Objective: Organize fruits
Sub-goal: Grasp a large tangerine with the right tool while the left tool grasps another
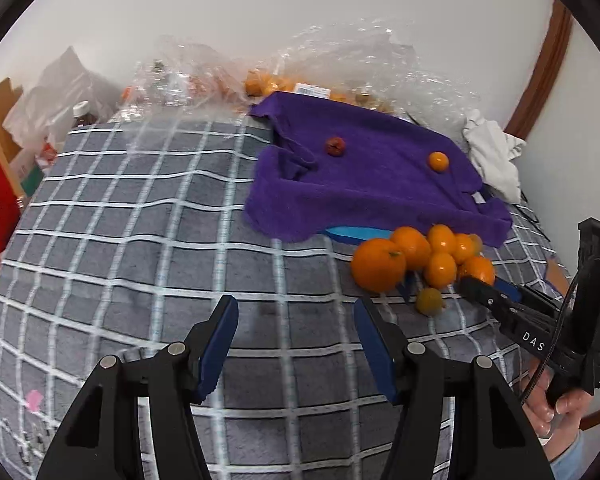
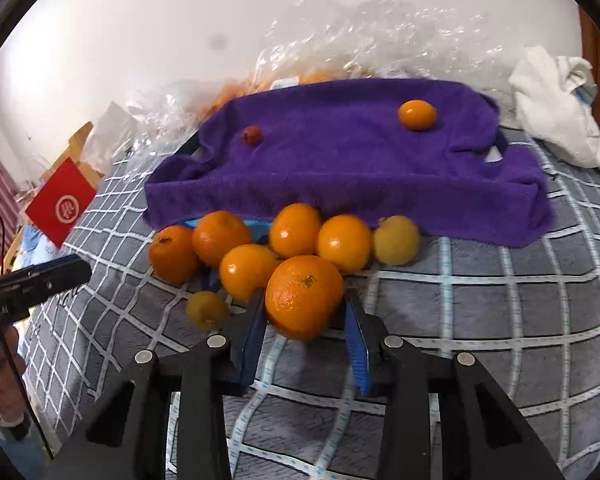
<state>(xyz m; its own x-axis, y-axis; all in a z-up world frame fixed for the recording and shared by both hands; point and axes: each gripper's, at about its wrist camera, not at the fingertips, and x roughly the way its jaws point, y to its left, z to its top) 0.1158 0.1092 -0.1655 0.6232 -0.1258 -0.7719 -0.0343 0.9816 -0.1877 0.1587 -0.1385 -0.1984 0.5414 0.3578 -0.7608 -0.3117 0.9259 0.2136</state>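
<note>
- Right gripper [image 2: 306, 316], bottom centre of its own view, clamped on the biggest orange [image 2: 305, 296], blue pads squeezing both sides.
- Left gripper [image 1: 296, 316] spread wide over bare grey checked blanket [image 1: 140, 248], nothing in it.
- Just behind: seven more fruits huddled at the purple towel [image 2: 340, 168] edge, two yellowish.
- On the towel: one small orange [image 2: 417, 114], one red fruit [image 2: 252, 135].
- Far back: crinkled clear bags [image 2: 360, 32] with more oranges, too blurry to count.

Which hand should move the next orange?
The right. The right gripper already has the big orange between its fingers. The left gripper is open over the bare checked blanket, away from the pile.
</note>
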